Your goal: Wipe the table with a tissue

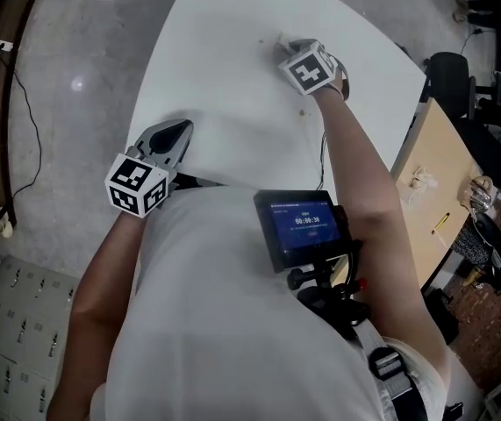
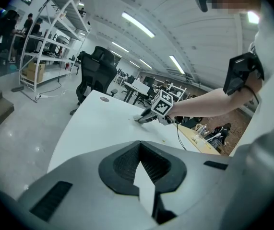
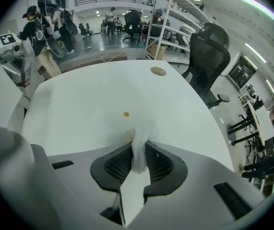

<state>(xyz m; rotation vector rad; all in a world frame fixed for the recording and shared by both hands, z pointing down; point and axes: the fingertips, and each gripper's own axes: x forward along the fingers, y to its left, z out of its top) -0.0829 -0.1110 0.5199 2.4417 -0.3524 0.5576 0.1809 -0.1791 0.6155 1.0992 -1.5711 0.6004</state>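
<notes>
The right gripper [image 3: 137, 137] is pinching a tissue [image 3: 139, 150] between its jaws, which are standing narrowly apart around it, and is pressing it down onto the table [image 3: 84, 104]. The tissue is showing as a thin white twist, soft and crumpled, with its far end touching the tabletop. The pads [image 3: 113, 166] gripping it are black with a fine mesh texture and are sitting in smooth grey shells. The table is showing white and smooth, with a curved edge, and a small round disc [image 3: 158, 71] is sitting near its far side. A tiny yellowish crumb [image 3: 126, 114] is lying just beyond the tissue. The left gripper [image 2: 140, 146] is being held at the table's near edge, well apart from the right one, with its jaws closed together on nothing. Each gripper is carrying a cube [image 1: 136, 185] of black-and-white square markers.
</notes>
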